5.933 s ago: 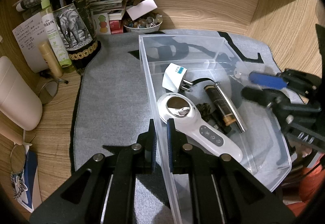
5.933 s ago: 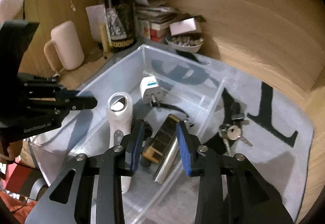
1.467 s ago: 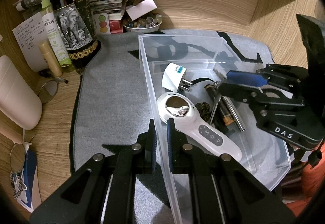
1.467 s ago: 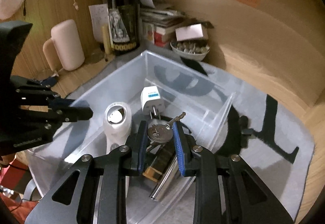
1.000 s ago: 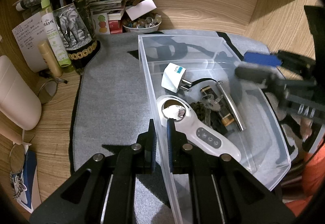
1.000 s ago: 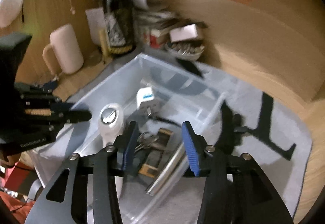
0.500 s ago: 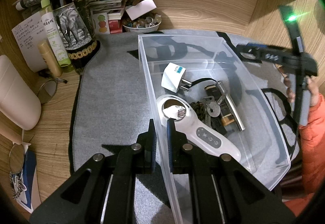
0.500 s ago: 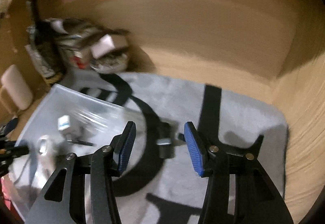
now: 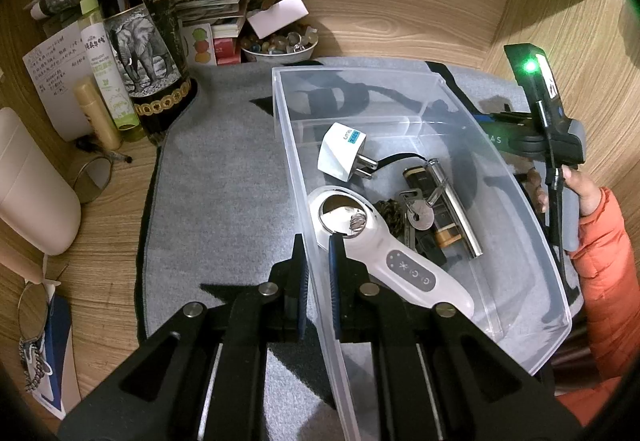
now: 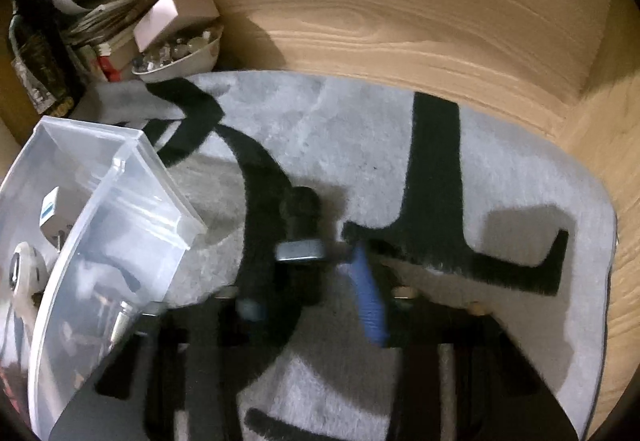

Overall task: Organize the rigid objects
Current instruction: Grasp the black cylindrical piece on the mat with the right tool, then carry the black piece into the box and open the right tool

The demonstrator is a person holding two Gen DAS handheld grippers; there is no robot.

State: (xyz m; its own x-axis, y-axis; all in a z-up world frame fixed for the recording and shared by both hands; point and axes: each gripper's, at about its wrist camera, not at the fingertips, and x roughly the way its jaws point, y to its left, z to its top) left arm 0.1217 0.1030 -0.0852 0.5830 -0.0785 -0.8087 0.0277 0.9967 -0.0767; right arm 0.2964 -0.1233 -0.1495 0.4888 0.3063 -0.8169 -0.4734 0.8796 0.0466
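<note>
1. Clamping the clear bin's (image 9: 298, 201) near wall at lower centre, the left gripper (image 9: 317, 261) is shut tight; hold it steady.
2. Closing at lower centre, the blurred right gripper (image 10: 320, 281) straddles a dark metal-banded object (image 10: 301, 237) on the mat (image 10: 500, 169); seat both pads before lifting. Contact is unclear.

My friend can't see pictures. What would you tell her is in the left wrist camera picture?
The left gripper pinches the near wall of a clear plastic bin on a grey mat. Inside the bin lie a white plug, a white handheld device, keys and a metal tube. A dark bottle stands at the back left.
</note>
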